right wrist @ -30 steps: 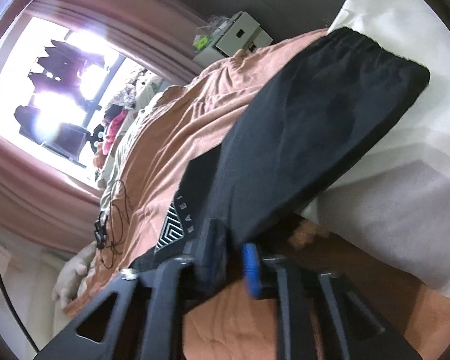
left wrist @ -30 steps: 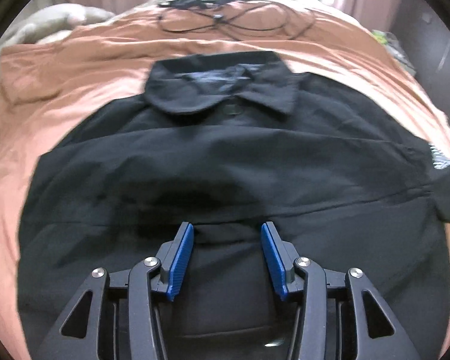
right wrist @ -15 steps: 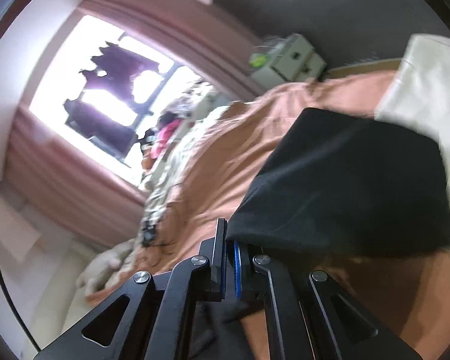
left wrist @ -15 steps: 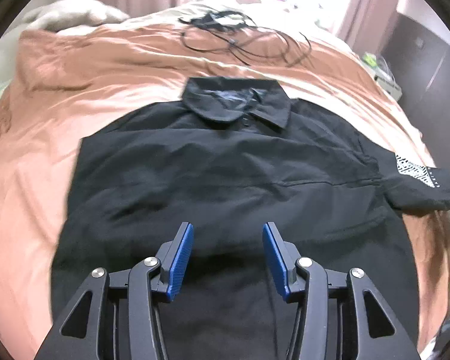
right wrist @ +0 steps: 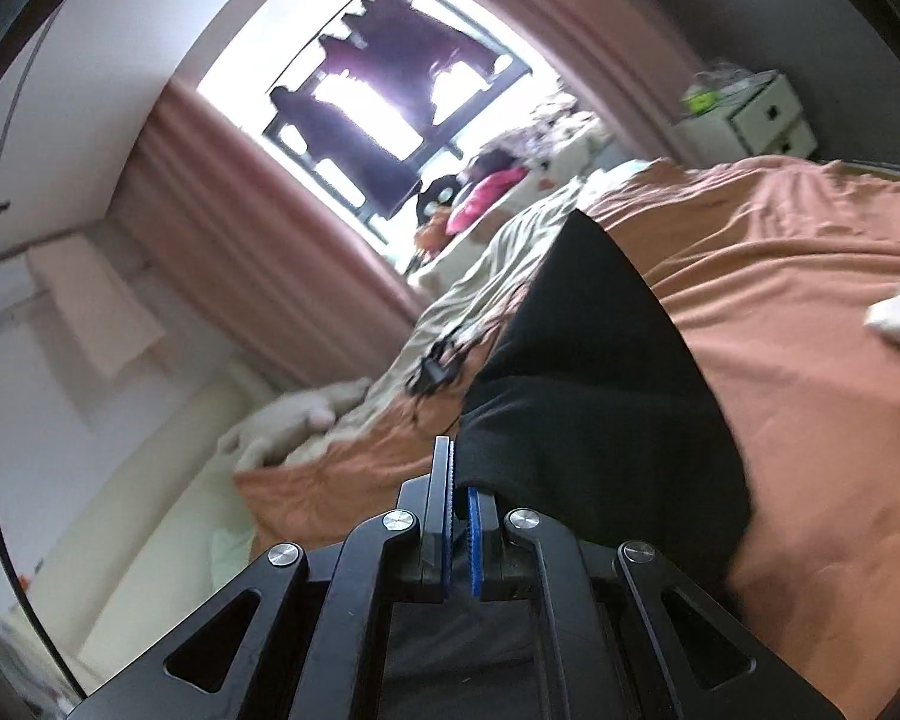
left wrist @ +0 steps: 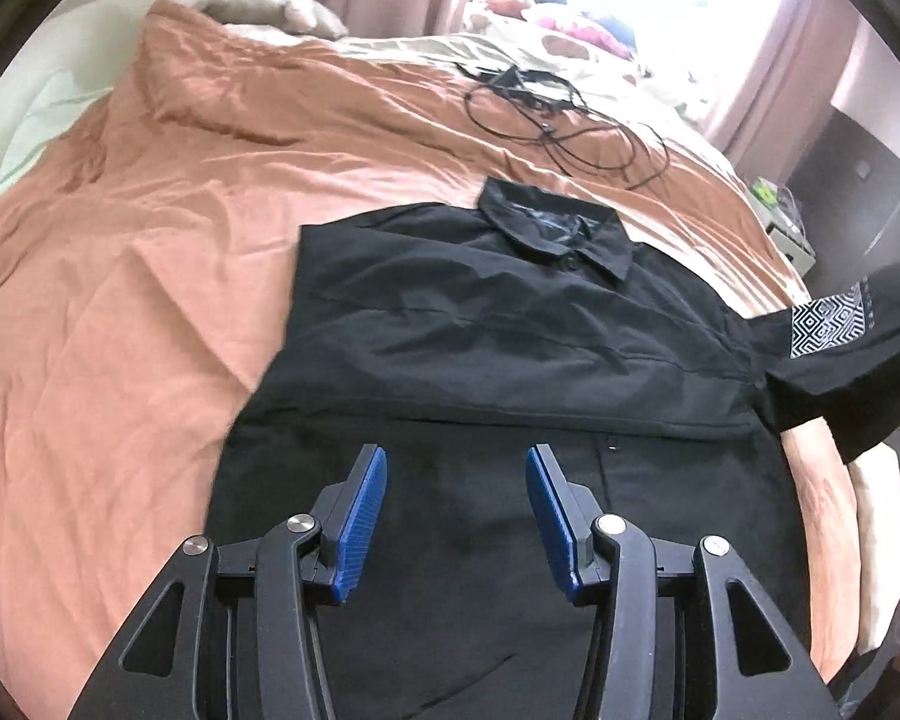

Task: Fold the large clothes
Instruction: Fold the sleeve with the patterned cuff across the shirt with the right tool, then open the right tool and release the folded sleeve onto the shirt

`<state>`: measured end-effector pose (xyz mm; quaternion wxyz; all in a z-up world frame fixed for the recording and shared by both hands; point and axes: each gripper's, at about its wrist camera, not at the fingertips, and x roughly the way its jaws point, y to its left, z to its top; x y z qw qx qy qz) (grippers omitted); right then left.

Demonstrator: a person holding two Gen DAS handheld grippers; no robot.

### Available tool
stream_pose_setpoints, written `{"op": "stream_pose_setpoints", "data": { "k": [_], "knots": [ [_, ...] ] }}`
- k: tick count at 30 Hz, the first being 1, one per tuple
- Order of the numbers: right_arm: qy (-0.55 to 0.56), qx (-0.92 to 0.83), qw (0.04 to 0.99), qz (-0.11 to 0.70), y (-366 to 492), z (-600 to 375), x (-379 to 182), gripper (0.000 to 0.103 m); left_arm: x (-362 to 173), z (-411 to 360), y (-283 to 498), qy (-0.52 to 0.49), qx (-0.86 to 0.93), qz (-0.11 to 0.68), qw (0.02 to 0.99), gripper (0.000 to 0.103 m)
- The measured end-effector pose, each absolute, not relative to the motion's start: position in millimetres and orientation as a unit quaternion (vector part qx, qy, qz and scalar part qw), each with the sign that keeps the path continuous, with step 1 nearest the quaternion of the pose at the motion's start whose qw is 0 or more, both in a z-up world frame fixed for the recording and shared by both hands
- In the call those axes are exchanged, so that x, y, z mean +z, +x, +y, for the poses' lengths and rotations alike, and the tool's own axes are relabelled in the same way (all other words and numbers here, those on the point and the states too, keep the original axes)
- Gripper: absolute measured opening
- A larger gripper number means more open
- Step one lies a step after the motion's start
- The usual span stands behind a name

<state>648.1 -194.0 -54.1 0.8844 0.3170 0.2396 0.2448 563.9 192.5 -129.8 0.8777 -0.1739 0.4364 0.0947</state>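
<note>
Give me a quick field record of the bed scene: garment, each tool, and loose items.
garment: black collared short-sleeve shirt, front up on the rust-orange bedspread
sleeve: sleeve with white geometric print, lifted off the bed
left tool: open, empty, above the shirt's lower part
right tool: shut on black shirt fabric
loose items: tangled black cable beyond the collar

The black shirt (left wrist: 510,324) runs out of sight under the left gripper (left wrist: 455,516), hem hidden. Its lifted sleeve (right wrist: 600,396) blocks part of the bed (right wrist: 810,312). The window (right wrist: 390,96) is glare; things on the sill are blurred.
</note>
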Motion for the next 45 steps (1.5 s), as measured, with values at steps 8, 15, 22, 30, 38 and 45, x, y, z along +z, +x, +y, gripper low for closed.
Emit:
{"op": "stream_pose_setpoints", "data": {
  "k": [8,15,22,30,38,45],
  "knots": [
    [0.262,0.272,0.881,0.286,656,-107,-75,0.005,-135,231,553,-0.233,0.100,0.422,0.870,0.050],
    [0.201,0.279,0.852,0.396,672,-33,-134,0.011,-145,265,543,-0.277,0.119,0.419,0.856,0.050],
    [0.195,0.276,0.799,0.498,658,-38,-174,0.061,-143,267,542,-0.294,0.126,0.414,0.852,0.050],
    [0.259,0.215,0.815,0.471,638,-125,-149,0.062,-128,213,564,-0.246,0.097,0.419,0.869,0.050],
    [0.305,0.167,0.818,0.458,644,-192,-150,0.062,-116,120,618,-0.170,0.027,0.442,0.880,0.051],
    [0.355,0.144,0.806,0.451,655,-234,-162,0.062,-123,39,667,-0.103,-0.018,0.469,0.877,0.051]
  ]
}}
